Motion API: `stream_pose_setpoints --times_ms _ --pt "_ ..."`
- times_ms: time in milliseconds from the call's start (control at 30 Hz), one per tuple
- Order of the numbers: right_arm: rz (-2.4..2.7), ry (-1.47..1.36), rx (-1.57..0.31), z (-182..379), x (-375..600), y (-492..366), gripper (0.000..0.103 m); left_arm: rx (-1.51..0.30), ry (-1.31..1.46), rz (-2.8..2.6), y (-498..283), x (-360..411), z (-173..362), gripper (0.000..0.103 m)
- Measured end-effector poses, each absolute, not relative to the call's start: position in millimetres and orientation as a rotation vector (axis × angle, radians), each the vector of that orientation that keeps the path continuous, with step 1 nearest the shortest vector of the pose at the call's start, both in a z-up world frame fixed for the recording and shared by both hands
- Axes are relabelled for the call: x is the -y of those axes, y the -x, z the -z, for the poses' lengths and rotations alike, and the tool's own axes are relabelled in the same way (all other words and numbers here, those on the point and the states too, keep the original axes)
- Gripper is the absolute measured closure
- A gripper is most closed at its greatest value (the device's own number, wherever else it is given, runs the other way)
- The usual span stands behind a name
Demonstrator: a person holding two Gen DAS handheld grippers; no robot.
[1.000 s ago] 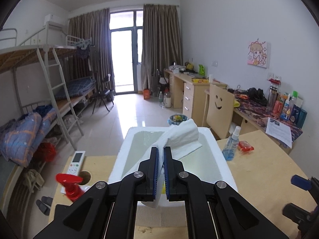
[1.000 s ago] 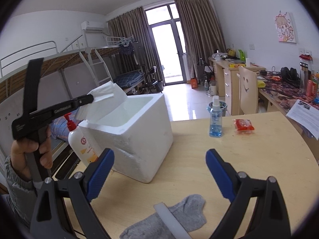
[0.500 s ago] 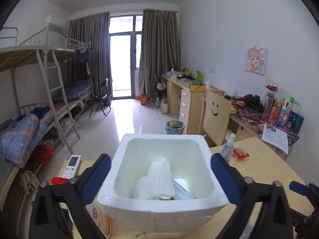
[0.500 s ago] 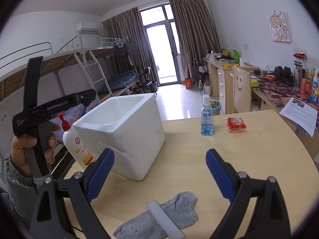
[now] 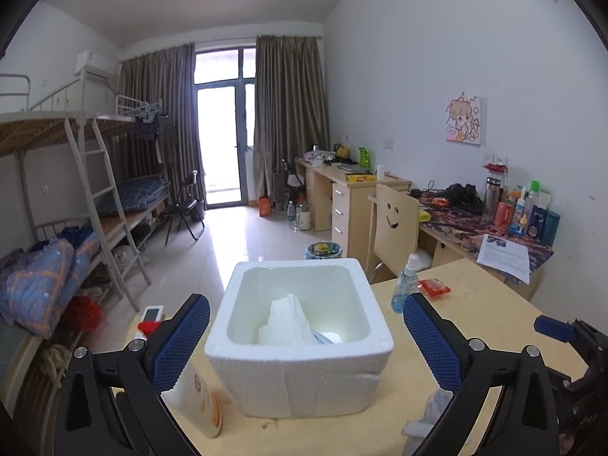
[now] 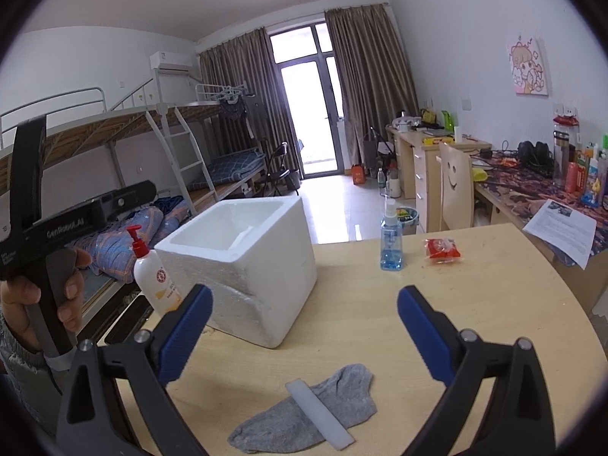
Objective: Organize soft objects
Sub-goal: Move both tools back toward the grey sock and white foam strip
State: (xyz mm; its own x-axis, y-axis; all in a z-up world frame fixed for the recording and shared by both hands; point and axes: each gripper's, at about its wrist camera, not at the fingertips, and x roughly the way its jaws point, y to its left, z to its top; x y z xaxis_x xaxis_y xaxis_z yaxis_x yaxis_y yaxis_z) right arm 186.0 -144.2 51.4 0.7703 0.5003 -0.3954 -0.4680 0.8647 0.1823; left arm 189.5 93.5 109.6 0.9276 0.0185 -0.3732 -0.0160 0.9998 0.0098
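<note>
Both tools are matte black plastic frames that fork into two arms, each arm carrying round silver screw heads at its joints. The left gripper (image 5: 306,336) ends in blue pads with a fine mesh texture; the right gripper (image 6: 304,326) has the same blue fingers (image 6: 420,326). White lettering runs along the left tool's black side. The person's hand (image 6: 45,296) emerges from a grey quilted sleeve (image 6: 22,372).
</note>
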Motion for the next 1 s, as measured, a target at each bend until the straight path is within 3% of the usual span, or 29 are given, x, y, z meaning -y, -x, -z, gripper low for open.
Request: stream_pose_setpoints --times_ms 1000 --pt "-0.552 -0.013 -0.287 -72 162 -71 0.001 -0.235 -0.029 -0.012 -32 -61 -114 0.001"
